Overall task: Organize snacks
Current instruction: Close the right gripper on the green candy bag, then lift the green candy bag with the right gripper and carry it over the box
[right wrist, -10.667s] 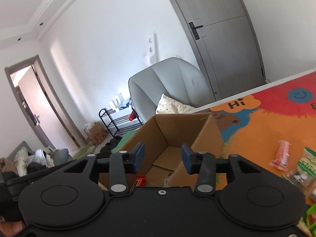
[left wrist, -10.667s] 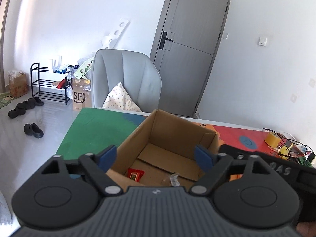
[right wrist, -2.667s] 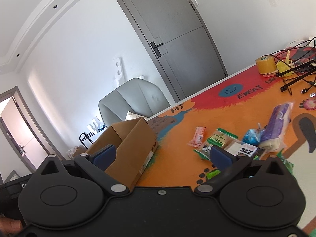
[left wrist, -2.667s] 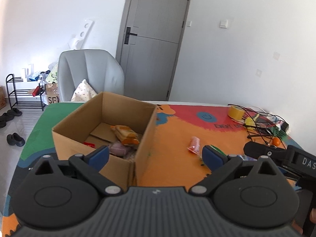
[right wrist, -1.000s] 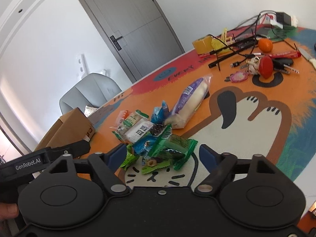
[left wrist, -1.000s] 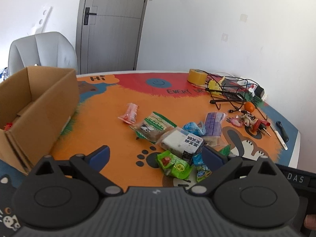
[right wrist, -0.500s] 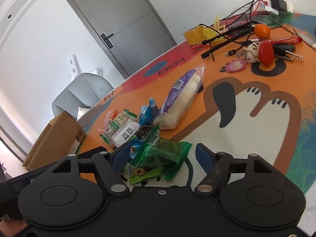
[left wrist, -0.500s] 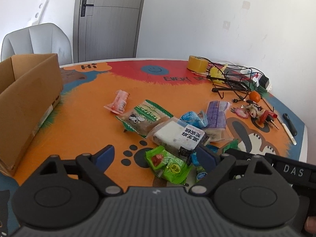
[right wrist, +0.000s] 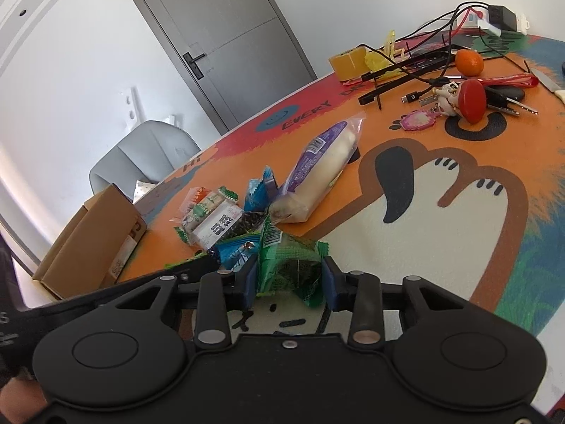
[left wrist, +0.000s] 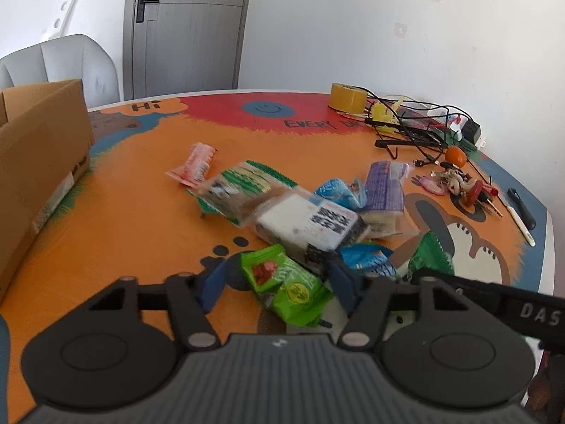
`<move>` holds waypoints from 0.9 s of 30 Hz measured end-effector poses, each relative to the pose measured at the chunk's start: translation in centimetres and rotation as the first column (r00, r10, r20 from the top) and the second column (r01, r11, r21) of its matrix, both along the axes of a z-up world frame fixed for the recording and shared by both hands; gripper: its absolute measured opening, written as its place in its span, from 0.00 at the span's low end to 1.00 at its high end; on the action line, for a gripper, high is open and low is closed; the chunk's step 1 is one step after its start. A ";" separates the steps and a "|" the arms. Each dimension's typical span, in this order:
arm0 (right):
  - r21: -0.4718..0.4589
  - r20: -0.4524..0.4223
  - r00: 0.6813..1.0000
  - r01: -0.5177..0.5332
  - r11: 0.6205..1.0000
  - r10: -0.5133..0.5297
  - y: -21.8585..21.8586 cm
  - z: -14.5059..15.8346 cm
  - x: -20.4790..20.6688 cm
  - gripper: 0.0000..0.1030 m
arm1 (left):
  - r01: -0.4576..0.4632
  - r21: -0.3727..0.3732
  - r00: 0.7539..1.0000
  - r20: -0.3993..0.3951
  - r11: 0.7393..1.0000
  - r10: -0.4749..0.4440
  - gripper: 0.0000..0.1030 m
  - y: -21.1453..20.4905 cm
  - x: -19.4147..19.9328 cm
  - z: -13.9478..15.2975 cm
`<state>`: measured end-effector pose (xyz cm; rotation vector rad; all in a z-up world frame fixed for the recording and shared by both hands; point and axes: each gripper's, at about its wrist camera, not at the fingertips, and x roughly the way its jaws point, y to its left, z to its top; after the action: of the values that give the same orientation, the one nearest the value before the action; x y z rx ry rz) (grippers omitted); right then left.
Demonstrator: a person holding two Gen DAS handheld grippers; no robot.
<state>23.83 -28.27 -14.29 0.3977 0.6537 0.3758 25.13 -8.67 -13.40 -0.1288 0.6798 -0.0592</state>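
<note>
**Two Grippers Closing Over the Snack Pile**

White walls and a grey door [left wrist: 187, 31] stood behind a table covered by a bright cartoon mat [left wrist: 134, 219], orange at its middle and red along the far edge. A cardboard box [left wrist: 39, 141] sat at the left edge of the left wrist view, well apart from the snacks heaped near the frame's centre.

At the bottom centre of that view, the left gripper [left wrist: 279, 281] had its jaws closing, with a light green snack packet [left wrist: 287, 282] lying between the blue pads. Some gap showed on both sides, so the pads did not appear to press it yet. Just above it lay a white packet with a black code label [left wrist: 310, 221], a green-striped packet [left wrist: 240, 185], a small pink packet [left wrist: 194, 166] and a purple-wrapped roll [left wrist: 383, 190].

In the right wrist view, the right gripper [right wrist: 287, 279] at lower centre was also closing, its pads set against both sides of a dark green snack bag [right wrist: 289, 265], which looked pinched between them. The purple-wrapped roll [right wrist: 321, 162] lay above it, at the frame's centre.

Toward the upper right of both views sat a roll of yellow tape [left wrist: 348, 97], tangled black cables [left wrist: 413, 127], an orange [right wrist: 469, 62] and a bunch of keys [right wrist: 469, 100].
</note>
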 end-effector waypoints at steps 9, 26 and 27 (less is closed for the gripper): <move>0.007 0.021 1.000 0.002 1.000 -0.003 0.0 0.8 -0.5 0.36 | -0.006 -0.026 1.000 0.003 1.000 0.006 0.28 0.5 -0.5 -0.1; -0.015 0.082 0.994 -0.076 0.997 0.077 4.2 3.3 -1.4 0.36 | -0.045 -0.045 0.997 0.060 0.998 0.048 0.28 4.2 -3.8 4.3; -0.020 0.084 0.993 -0.081 0.997 0.082 4.6 3.4 -1.5 0.36 | -0.048 -0.046 0.997 0.063 0.998 0.051 0.28 4.5 -4.0 4.6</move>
<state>22.32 -23.66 -10.88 0.3381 0.5906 0.4624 21.12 -4.14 -8.81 -0.1853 0.6108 -0.0307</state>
